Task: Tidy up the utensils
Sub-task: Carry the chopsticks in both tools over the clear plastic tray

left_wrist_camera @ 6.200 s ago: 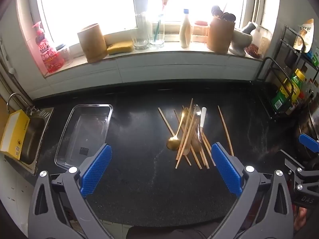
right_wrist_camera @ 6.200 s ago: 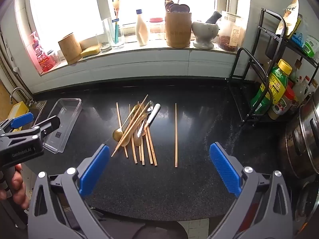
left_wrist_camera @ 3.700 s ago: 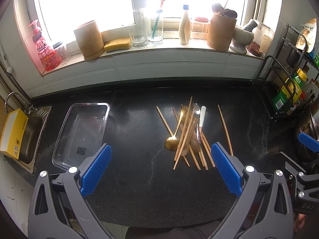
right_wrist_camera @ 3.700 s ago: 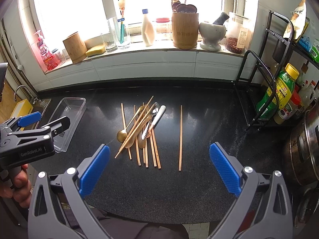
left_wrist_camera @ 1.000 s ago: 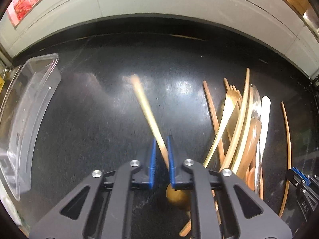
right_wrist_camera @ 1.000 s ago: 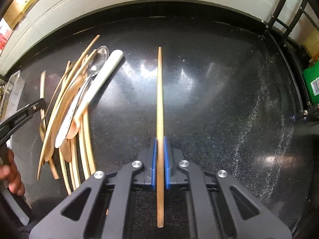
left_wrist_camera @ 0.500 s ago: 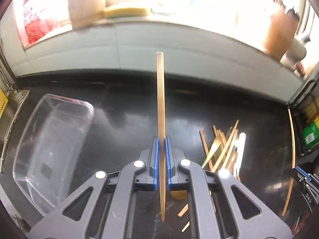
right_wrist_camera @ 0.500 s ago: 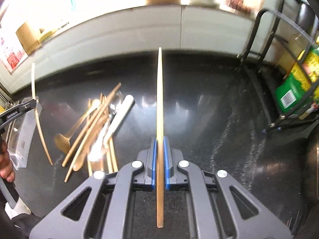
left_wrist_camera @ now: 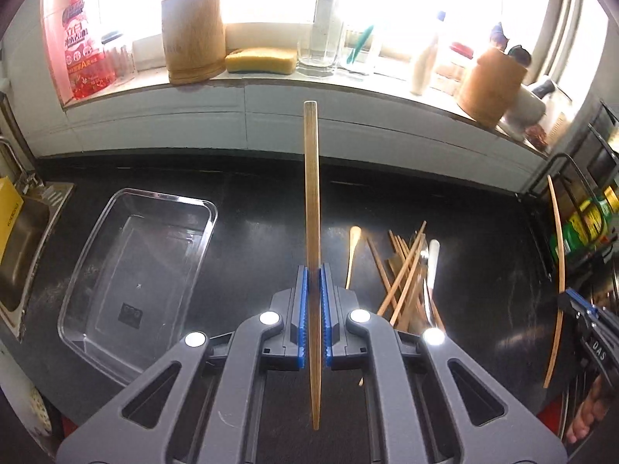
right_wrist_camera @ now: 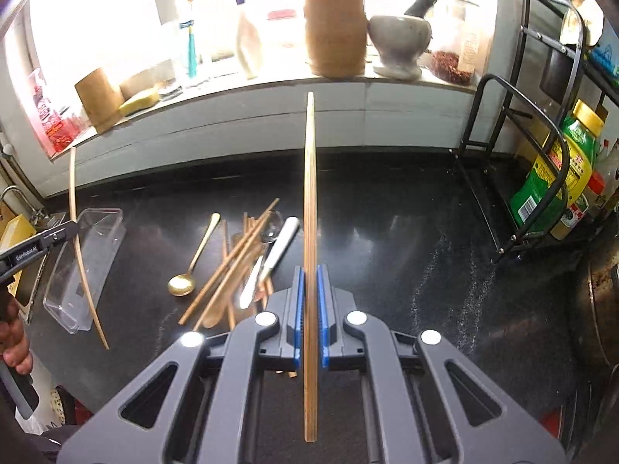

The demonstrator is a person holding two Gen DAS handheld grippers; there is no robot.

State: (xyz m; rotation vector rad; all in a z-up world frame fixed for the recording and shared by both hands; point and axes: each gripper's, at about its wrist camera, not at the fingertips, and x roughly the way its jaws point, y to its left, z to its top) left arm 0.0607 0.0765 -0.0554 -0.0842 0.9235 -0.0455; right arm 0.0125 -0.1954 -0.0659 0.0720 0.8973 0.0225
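Observation:
My left gripper [left_wrist_camera: 312, 274] is shut on a wooden chopstick [left_wrist_camera: 312, 201] and holds it up above the black counter, pointing at the window wall. My right gripper [right_wrist_camera: 308, 272] is shut on another wooden chopstick [right_wrist_camera: 310, 193], also lifted. Each held chopstick also shows from the other side: the right one in the left wrist view [left_wrist_camera: 556, 270] and the left one in the right wrist view [right_wrist_camera: 79, 239]. A pile of chopsticks [right_wrist_camera: 236, 259] with a gold spoon [right_wrist_camera: 185, 274], a steel spoon and a white-handled knife [right_wrist_camera: 278, 247] lies on the counter. A clear plastic tray [left_wrist_camera: 100, 301] stands empty at the left.
The windowsill holds a wooden cup [left_wrist_camera: 193, 34], a sponge [left_wrist_camera: 261, 60], glasses, a bottle, a wooden utensil holder [right_wrist_camera: 334, 27] and a mortar [right_wrist_camera: 400, 38]. A sink [left_wrist_camera: 19, 247] lies far left. A black wire rack with bottles [right_wrist_camera: 557, 170] and pots stands right.
Both grippers closed on a chopstick each on the counter and have lifted them. Both have risen and tilted up a little further since half a second ago.

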